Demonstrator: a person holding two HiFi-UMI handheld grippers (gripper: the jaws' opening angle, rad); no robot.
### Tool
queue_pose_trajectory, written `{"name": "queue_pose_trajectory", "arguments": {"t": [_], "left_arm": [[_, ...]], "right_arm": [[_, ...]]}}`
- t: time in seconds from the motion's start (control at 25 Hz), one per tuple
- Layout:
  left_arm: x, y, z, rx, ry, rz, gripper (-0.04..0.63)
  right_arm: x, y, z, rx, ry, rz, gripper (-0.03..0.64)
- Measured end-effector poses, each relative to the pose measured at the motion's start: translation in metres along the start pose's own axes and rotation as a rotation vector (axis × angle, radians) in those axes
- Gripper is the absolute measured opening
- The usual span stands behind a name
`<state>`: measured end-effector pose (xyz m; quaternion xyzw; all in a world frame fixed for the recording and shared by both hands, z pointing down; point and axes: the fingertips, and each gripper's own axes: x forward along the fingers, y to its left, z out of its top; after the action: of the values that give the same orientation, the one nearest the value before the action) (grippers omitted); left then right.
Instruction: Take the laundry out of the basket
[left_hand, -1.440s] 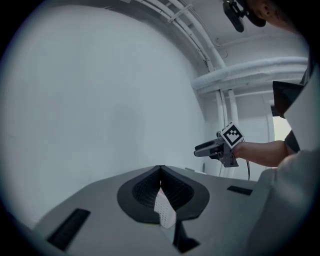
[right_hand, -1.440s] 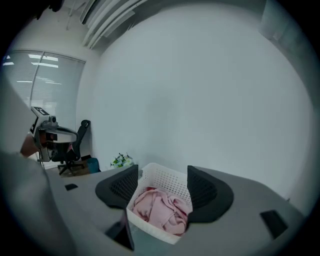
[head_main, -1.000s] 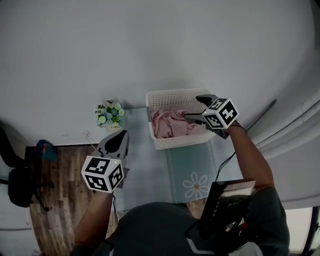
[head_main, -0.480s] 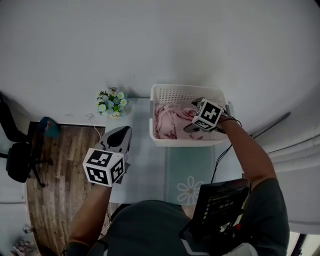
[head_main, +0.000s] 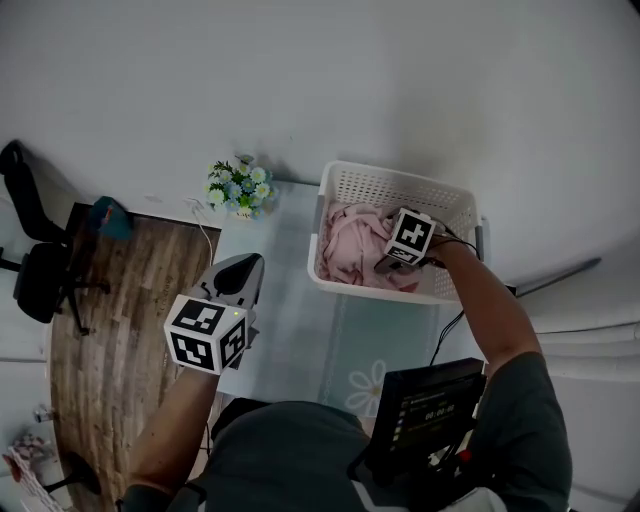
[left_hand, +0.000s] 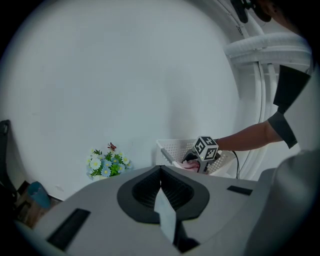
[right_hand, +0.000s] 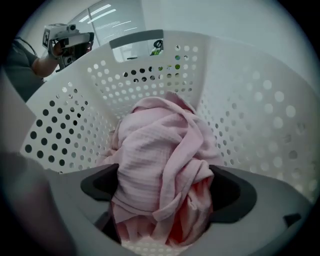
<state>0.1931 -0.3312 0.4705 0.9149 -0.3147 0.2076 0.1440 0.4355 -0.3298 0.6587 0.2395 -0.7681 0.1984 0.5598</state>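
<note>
Change: the right tongs (head_main: 386, 262) have come down from above the rim into the basket (head_main: 395, 181) and now point steeply down at the laundry (right_hand: 160, 160); their jaws have just been opening, with the cloth between them.
Laundry: one crumpled pink bundle, lying inside the basket toward its left half, folds piled up and loose.
Basket: white plastic, rectangular, walls perforated with round holes; stands on the worktop (head_main: 285, 325), its far side close to the wall (head_main: 320, 80).
Right tongs: jaws spread wide, one on each side of the pink bundle; the cloth fills the gap between them but is not clamped.
Left tongs (head_main: 240, 274): jaws together, nothing between them; held over the worktop's left part, well apart from the basket, pointing toward the wall.
Worktop: pale, glassy, with a printed daisy near the person's front edge.
Flowers (head_main: 240, 187): small blue and white bunch at the far left corner of the worktop, beside the wall.
Surroundings: wooden floor (head_main: 110, 330) to the left; dark chair (head_main: 35, 275) at the left edge.
</note>
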Motion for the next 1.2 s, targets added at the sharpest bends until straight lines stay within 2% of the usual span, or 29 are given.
{"name": "queue_pose_trajectory", "arguments": {"t": [0.28,0.44,0.92,1.2], "left_arm": [[0.002,-0.001,-0.013,-0.001,0.027,0.006,0.008],[0.002,0.002,-0.02,-0.008,0.039,0.01,0.008],[0.007,0.011,-0.031,-0.08,0.038,0.032,0.008],[0.005,0.017,-0.035,-0.099,0.034,0.047,0.008]], "right_arm": [[0.038,0.011,-0.003,-0.032,0.061,0.125,0.575],[0.06,0.024,-0.003,-0.06,0.087,0.173,0.577],[0.071,0.036,0.0,-0.111,0.126,0.133,0.567],[0.071,0.046,0.003,-0.148,0.128,0.131,0.475]]}}
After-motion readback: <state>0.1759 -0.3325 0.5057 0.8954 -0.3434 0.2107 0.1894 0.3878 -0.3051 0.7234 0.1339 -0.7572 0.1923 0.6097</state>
